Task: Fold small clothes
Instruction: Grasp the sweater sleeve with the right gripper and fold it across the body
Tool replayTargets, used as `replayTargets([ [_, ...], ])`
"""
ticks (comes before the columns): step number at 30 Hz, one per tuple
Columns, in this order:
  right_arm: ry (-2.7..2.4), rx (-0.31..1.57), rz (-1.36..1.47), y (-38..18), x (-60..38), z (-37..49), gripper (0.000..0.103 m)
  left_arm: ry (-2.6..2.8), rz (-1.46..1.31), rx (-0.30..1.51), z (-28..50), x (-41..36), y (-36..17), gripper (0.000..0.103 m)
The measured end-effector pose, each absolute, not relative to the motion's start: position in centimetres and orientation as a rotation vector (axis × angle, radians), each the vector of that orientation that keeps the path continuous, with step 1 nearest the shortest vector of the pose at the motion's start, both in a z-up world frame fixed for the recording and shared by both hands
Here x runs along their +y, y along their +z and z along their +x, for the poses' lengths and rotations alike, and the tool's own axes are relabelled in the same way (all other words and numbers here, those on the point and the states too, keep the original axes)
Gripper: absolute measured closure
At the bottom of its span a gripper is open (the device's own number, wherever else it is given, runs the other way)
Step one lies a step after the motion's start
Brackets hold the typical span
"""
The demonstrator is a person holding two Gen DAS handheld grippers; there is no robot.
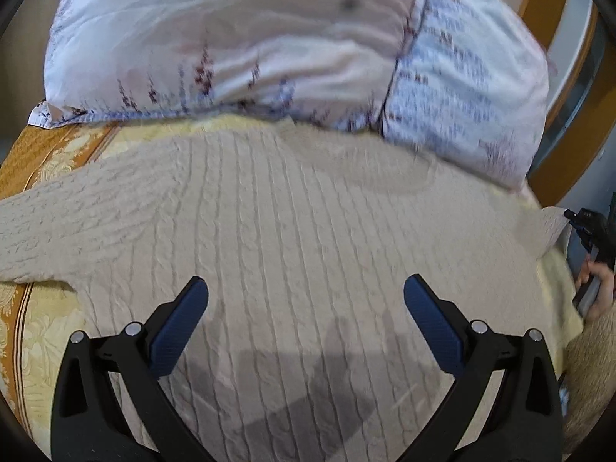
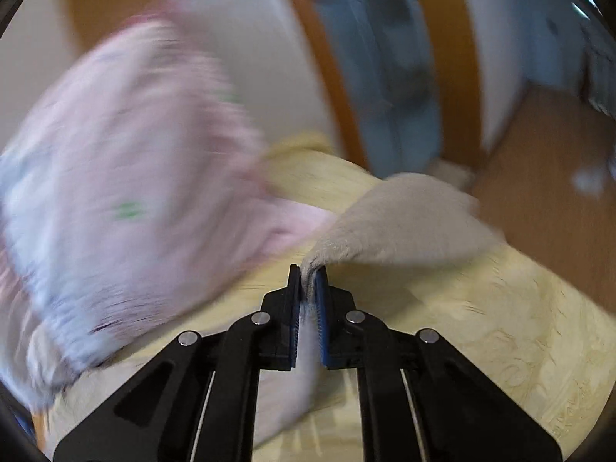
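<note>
a cream cable-knit sweater point(image 1: 292, 231) lies spread flat on the bed, filling the middle of the left wrist view, with one sleeve running out to the left. the left gripper point(image 1: 306, 292) hangs above the sweater's near part with its jaws wide apart and nothing between them; its shadow falls on the knit just below. whether the fingertips touch the fabric cannot be told.

at the far right edge of that view, the right gripper point(image 1: 585, 227) and a hand point(image 1: 600, 285) show beside a raised corner of the sweater. in the right wrist view, the right gripper point(image 2: 308, 281) is clamped on a bunched fold of the sweater point(image 2: 404, 223), the cloth pinched between the blue pads point(image 2: 321, 308) and drawn into a peak.

the surface is a pale yellow bedspread point(image 2: 481, 327) with an embossed floral pattern and an orange border point(image 1: 42, 154). a pillow point(image 1: 238, 38) in a pink and pale blue floral case lies on the far side, touching the sweater's far edge. beyond the bed stand wooden frames point(image 2: 446, 57) and a brown floor point(image 2: 546, 177); this part is blurred.
</note>
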State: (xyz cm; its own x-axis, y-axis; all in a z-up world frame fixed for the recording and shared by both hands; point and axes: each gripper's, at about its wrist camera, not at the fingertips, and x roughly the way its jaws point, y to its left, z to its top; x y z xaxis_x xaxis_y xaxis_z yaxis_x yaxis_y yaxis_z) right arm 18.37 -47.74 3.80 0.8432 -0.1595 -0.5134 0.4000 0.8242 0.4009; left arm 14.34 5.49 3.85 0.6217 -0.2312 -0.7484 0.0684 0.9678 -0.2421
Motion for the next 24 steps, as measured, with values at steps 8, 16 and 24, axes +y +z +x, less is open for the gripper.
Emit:
replayTargets([
  [8, 0.115, 0.432, 0.305, 6.4, -32.1, 16.5, 0.095, -0.240, -0.231, 0.818, 14.0, 5.9, 4.4, 0.002],
  [16, 0.336, 0.720, 0.195, -1.4, -20.8, 17.2, 0.096, -0.287, -0.344, 0.869, 14.6, 6.4, 3.5, 0.002],
  [24, 0.408, 0.818, 0.576, -2.6, -25.9, 16.5, 0.073, -0.362, -0.464, 0.893, 15.2, 7.1, 3.3, 0.002],
])
